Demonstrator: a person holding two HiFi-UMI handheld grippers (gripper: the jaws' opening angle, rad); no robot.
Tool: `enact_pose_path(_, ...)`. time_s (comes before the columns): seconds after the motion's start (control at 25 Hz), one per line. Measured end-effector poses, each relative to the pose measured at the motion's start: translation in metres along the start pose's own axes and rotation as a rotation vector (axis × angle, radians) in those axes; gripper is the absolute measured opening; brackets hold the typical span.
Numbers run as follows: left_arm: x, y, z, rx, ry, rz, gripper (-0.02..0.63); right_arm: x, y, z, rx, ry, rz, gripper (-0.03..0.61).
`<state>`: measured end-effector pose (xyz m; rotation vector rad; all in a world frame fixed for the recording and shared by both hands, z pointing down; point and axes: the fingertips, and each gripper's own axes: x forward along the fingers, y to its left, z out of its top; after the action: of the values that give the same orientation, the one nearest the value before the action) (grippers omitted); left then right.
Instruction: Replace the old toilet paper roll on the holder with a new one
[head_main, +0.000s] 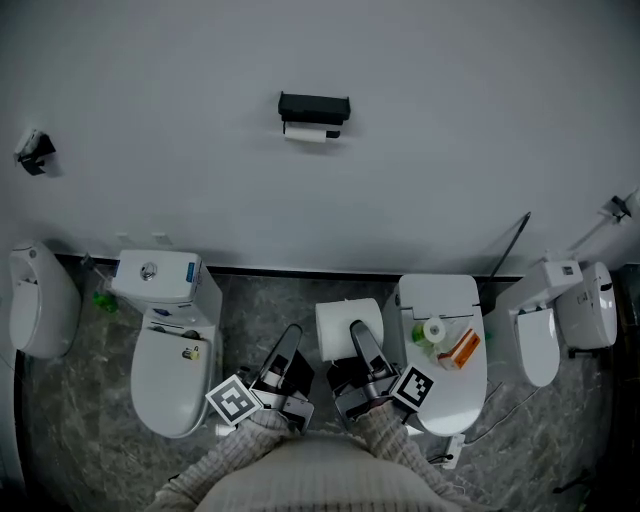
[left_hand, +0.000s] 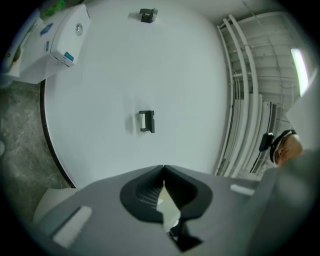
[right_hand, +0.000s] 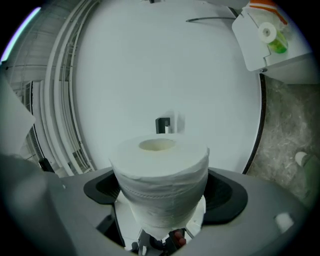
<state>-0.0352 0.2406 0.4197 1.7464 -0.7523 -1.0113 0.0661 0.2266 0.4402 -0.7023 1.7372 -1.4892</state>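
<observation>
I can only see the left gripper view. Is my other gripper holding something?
Observer: Yes. The right gripper is shut on a full toilet paper roll.
Operator: Is there paper on that black holder? It's so tiny here!
Observer: Yes, the head view shows a thin white roll in it.
Operator: Any more rolls around?
Observer: One small roll sits on the toilet at the right, beside an orange box.

Old roll (head_main: 305, 132) partly hidden under holder (head_main: 314, 105); sleeves (head_main: 390, 432) cut by bottom edge.
</observation>
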Motion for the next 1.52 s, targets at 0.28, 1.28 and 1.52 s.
enact_pose_path(0.28, 0.084, 0.02, 0.071, 0.017, 0.029, -0.038, 0.008, 0.096, -0.002, 0.047, -0.016, -0.039, 0.027, 0.492)
enact_pose_path(1.28, 0.263, 0.111, 0.169, -0.035, 0.093, 0.016, 0.008, 0.273, -0.046, 0.159, 0.021, -0.056, -0.036, 0.492)
enact_pose_path(1.52, 0.299, 0.117, 0.176, -0.016, 0.063, -0.001, 0.009, 0.297, -0.051, 0.189, 0.025, -0.019, -0.029, 0.492)
